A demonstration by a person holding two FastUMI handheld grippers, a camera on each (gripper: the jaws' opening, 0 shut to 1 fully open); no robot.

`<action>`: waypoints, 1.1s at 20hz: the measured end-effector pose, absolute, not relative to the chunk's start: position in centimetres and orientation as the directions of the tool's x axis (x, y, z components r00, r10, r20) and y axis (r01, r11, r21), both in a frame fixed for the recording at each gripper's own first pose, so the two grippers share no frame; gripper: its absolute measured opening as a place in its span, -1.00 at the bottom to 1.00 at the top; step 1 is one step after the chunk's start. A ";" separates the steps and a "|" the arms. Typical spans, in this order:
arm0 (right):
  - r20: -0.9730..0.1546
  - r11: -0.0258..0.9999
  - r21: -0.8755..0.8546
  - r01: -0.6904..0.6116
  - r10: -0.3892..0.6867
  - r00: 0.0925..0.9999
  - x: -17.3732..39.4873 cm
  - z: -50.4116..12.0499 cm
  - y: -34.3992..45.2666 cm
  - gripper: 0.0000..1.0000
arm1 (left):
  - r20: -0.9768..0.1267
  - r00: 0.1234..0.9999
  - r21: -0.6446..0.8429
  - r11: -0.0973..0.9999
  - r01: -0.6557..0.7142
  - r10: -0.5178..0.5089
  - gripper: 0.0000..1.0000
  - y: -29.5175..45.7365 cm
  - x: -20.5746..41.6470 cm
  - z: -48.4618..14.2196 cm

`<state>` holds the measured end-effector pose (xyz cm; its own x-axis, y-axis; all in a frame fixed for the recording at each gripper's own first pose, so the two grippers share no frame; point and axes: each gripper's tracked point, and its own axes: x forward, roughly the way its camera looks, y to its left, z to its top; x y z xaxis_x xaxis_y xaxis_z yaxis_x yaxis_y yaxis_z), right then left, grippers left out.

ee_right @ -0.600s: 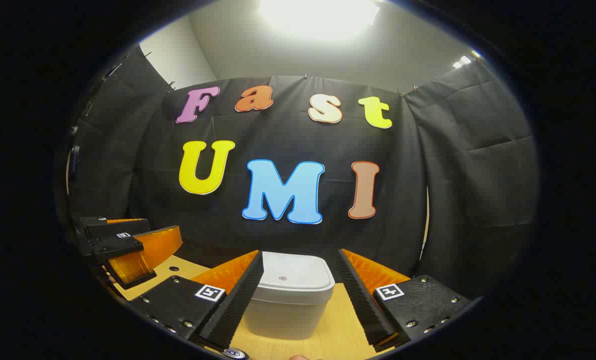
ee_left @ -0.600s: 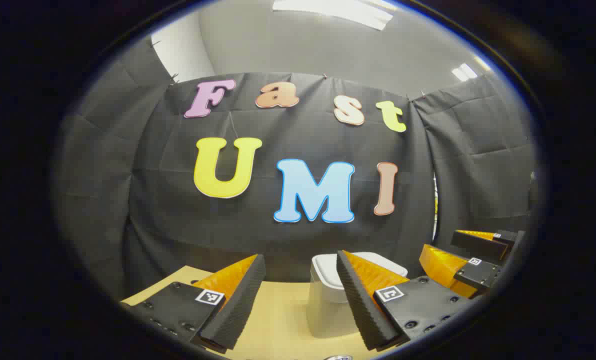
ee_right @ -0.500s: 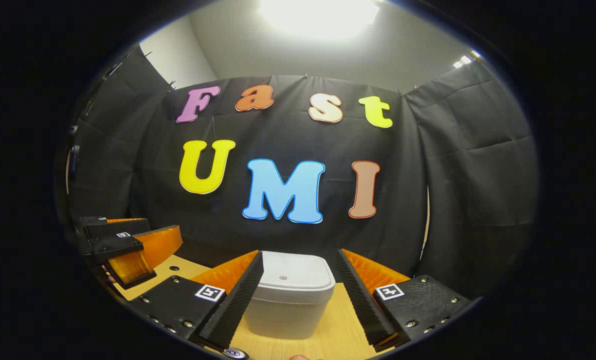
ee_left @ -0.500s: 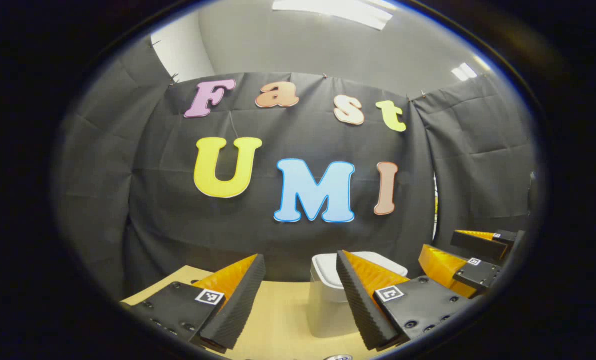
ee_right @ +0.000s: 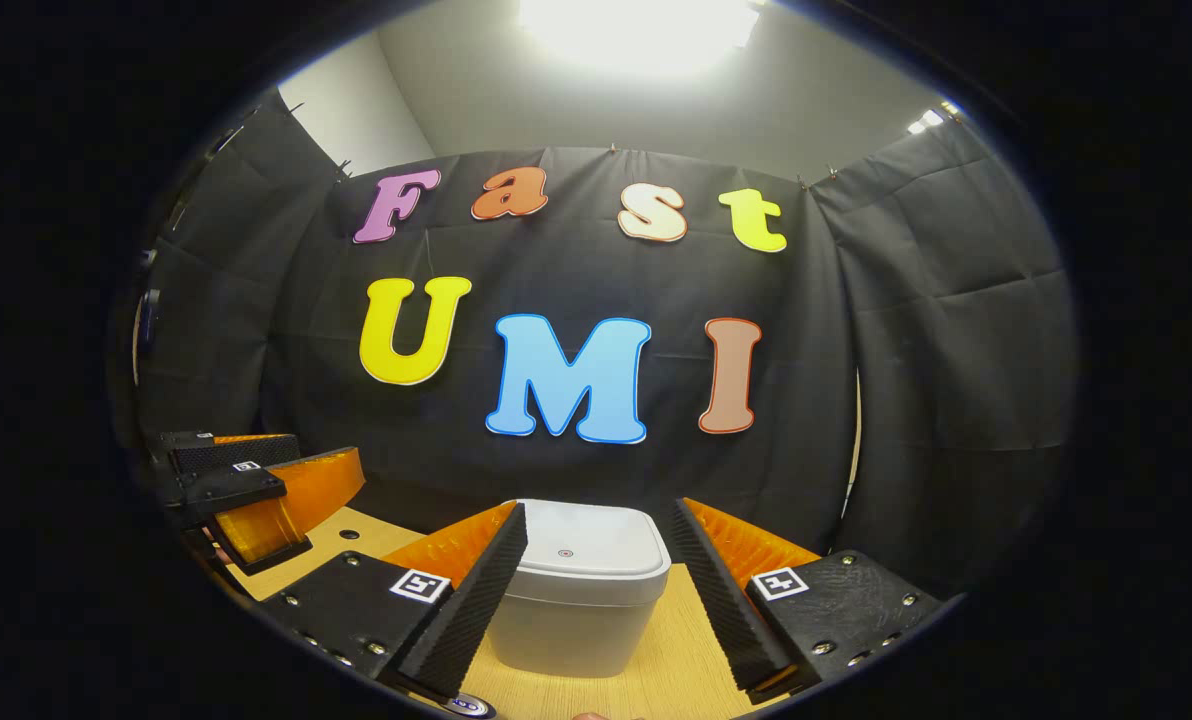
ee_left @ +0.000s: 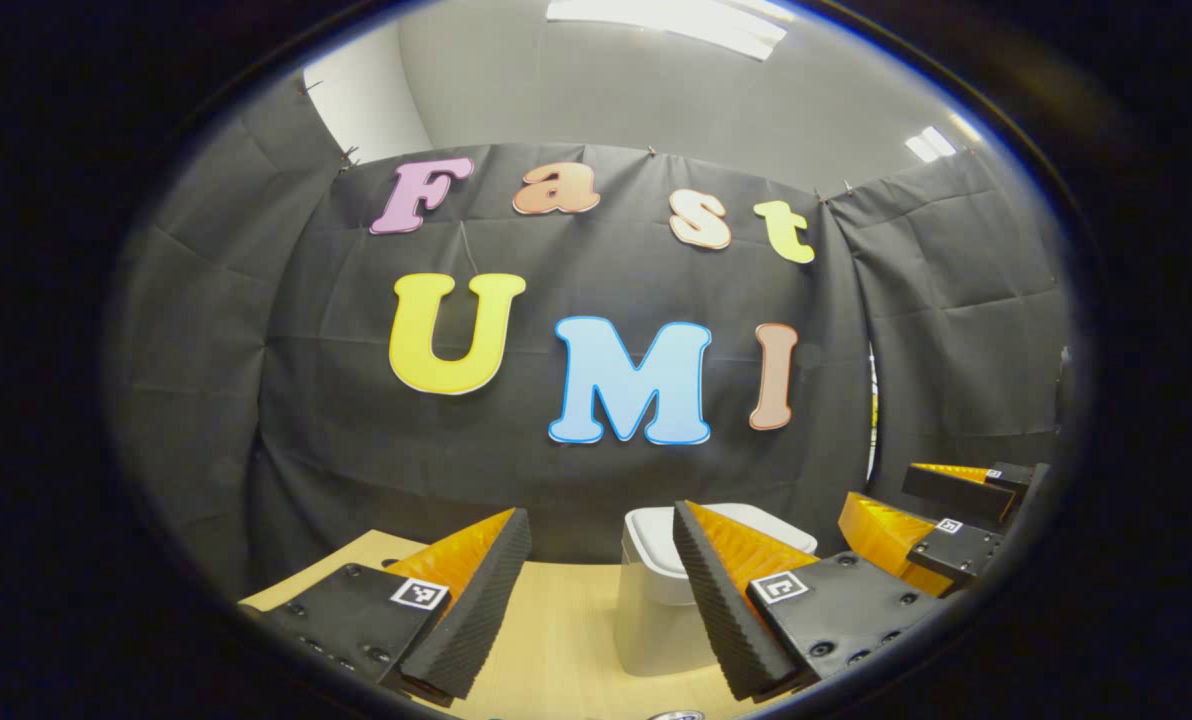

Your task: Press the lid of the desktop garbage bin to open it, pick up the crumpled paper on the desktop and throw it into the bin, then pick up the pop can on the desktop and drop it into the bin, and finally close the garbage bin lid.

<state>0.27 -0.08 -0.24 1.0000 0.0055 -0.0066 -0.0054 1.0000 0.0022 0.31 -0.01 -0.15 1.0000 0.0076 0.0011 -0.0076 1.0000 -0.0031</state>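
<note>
Almost nothing has shifted: both the left gripper and right gripper stay spread and empty, bin lid unpressed, task unstarted.

Light is coming from above: a ceiling panel is glaring white and washing out detail in the right gripper view, while in the left gripper view two ceiling lights are showing without bloom. Fisheye distortion is bending the cloth wall toward the edges. The bench is lying evenly lit; focus is holding sharp centrally, with the rims darkening.
</note>
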 end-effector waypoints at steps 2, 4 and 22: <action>-0.005 1.000 0.007 -0.007 0.007 1.000 0.3 -0.3 -0.1 0.88 | 0.000 1.000 -0.002 1.000 -0.010 0.010 0.93 0.1 0.4 -0.1; -0.008 1.000 0.012 -0.012 0.012 1.000 0.3 -0.4 -0.1 0.88 | -0.001 1.000 0.000 1.000 -0.012 0.012 0.93 0.1 0.6 -0.1; -0.063 1.000 -0.001 -0.014 0.014 0.998 2.8 -2.5 0.6 -0.98 | -0.027 0.998 0.005 0.999 -0.052 0.052 0.93 1.2 1.1 -1.1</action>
<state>2.76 0.60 -2.46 0.9979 0.0140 -0.0627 -0.0141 0.9999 -0.0009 1.12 1.16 -1.15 0.9982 0.0524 -0.0274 -0.0523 0.9986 0.0049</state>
